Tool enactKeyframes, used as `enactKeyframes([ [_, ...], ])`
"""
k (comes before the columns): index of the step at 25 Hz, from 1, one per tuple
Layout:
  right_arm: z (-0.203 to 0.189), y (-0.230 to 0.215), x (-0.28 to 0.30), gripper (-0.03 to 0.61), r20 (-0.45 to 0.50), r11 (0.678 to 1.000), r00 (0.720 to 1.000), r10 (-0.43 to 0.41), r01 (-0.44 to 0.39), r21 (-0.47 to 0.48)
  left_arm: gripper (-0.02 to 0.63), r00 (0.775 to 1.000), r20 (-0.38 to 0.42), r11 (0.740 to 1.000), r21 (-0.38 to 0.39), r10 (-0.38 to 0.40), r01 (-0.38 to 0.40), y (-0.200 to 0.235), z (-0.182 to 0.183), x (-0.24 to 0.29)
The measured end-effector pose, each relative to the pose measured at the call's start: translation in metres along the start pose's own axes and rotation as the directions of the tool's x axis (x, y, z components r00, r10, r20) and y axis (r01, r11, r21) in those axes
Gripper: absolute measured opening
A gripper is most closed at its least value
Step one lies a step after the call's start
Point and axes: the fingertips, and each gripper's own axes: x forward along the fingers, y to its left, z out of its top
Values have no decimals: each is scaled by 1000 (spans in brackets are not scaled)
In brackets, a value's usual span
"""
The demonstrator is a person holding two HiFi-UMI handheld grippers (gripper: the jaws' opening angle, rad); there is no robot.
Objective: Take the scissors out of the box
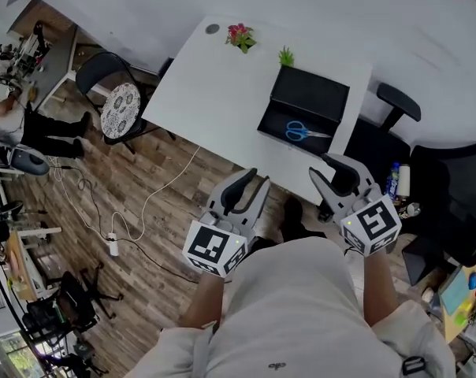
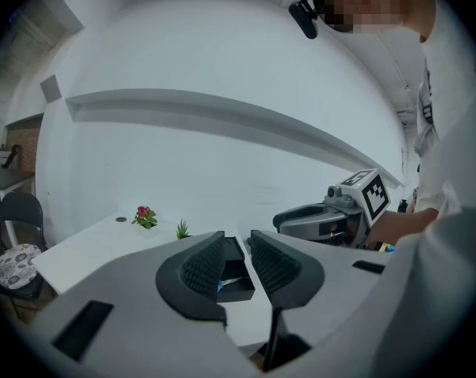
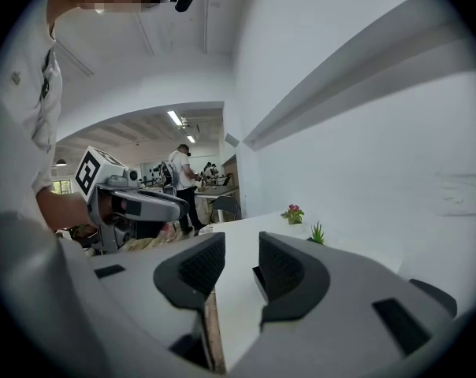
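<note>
Our left gripper (image 1: 250, 181) hovered short of the table (image 1: 206, 93), jaws narrowly apart and empty. The scissors (image 1: 305, 132) lay flat in the black box (image 1: 313, 93) beyond. Our right gripper (image 1: 332, 168), equally narrow and empty, should, we judged, open wider before descending over the handles.

Left gripper (image 1: 252, 181): grey moulded shell; black ribbed pads (image 2: 202, 268) on both jaws.
Right gripper (image 1: 330, 168): same grey shell, same black ribbing.
Marker cubes (image 1: 214, 246): white faces, black square patterns; one per gripper.
Shirt (image 1: 301, 305): white, short sleeves, small dark mark near hem.
</note>
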Motion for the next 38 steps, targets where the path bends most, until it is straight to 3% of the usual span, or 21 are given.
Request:
enactKeyframes([
  [5, -11, -23, 9, 132, -29, 1000, 999, 23, -23, 7, 114, 1000, 4, 1000, -9, 26, -26, -2, 1, 17],
  [14, -31, -27, 24, 132, -103, 998, 994, 49, -53, -38, 114, 997, -15, 997, -23, 72, -72, 2, -8, 11],
  [24, -54, -41, 71, 132, -229, 983, 973, 37, -76, -164, 114, 998, -26, 998, -33, 52, -53, 29, -9, 25],
  [31, -79, -60, 106, 132, -336, 976, 942, 13, -84, -199, 114, 999, -48, 999, -50, 10, -12, 46, -11, 41],
  [38, -120, -84, 134, 127, -456, 976, 890, -10, -91, -200, 114, 997, -74, 998, -61, -16, 11, 62, -12, 54],
])
